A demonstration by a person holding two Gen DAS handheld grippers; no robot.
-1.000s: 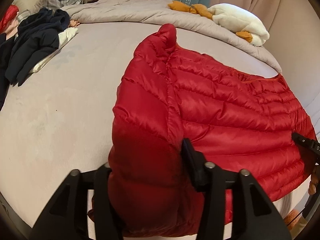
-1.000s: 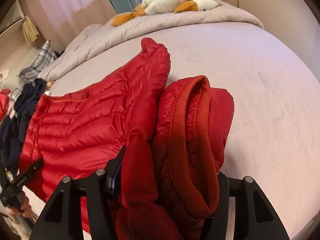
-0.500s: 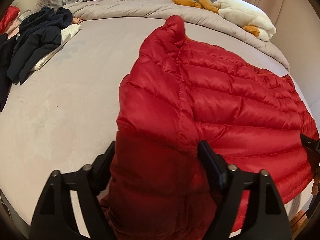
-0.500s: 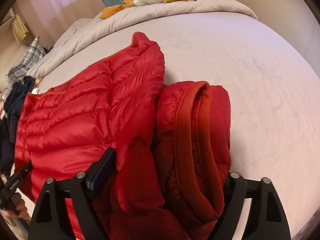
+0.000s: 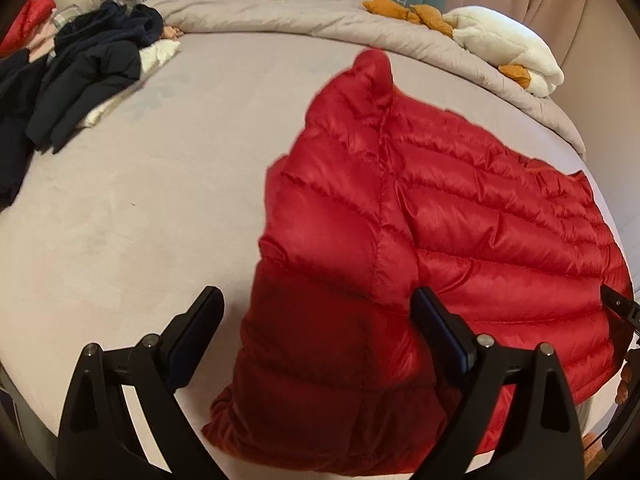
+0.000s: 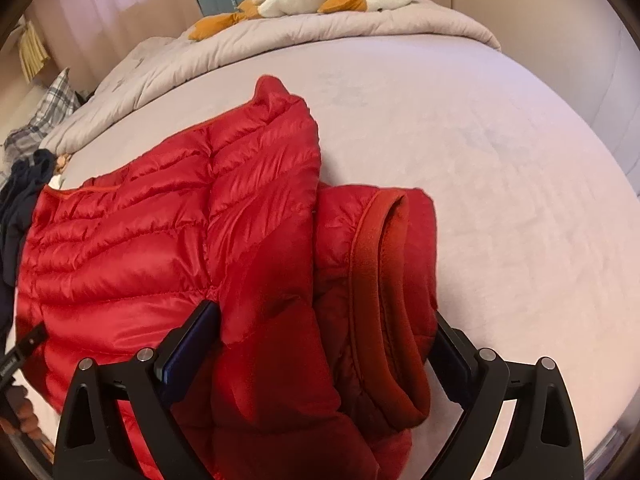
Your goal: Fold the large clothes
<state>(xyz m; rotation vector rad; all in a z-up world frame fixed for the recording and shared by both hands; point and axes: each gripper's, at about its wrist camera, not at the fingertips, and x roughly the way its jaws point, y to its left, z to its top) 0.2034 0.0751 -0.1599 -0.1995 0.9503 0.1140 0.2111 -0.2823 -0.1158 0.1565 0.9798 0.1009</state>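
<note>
A red quilted down jacket [image 5: 460, 208] lies spread on the mauve bed sheet [image 5: 160, 200]. One sleeve is folded over its body. My left gripper [image 5: 316, 312] straddles the jacket's near folded edge. Its jaws are opening: the left finger stands apart from the cloth and the right finger rests beside the seam. In the right wrist view the same jacket [image 6: 140, 240] shows its rolled hood or collar [image 6: 376, 264]. This bundle sits between the fingers of my right gripper [image 6: 324, 328], whose jaws are also opening wide, with no pinch on the fabric.
Dark clothes [image 5: 80, 76] are piled at the bed's far left. A grey duvet [image 5: 280, 12] is bunched along the head, with a white plush goose [image 5: 508, 48] on it. The bed edge runs just under both grippers. The other gripper's tip [image 5: 616, 304] shows at the right rim.
Both pairs of jaws have spread from a pinch on the red jacket to wide apart, letting go of the cloth. The jacket has settled flatter on the sheet.
</note>
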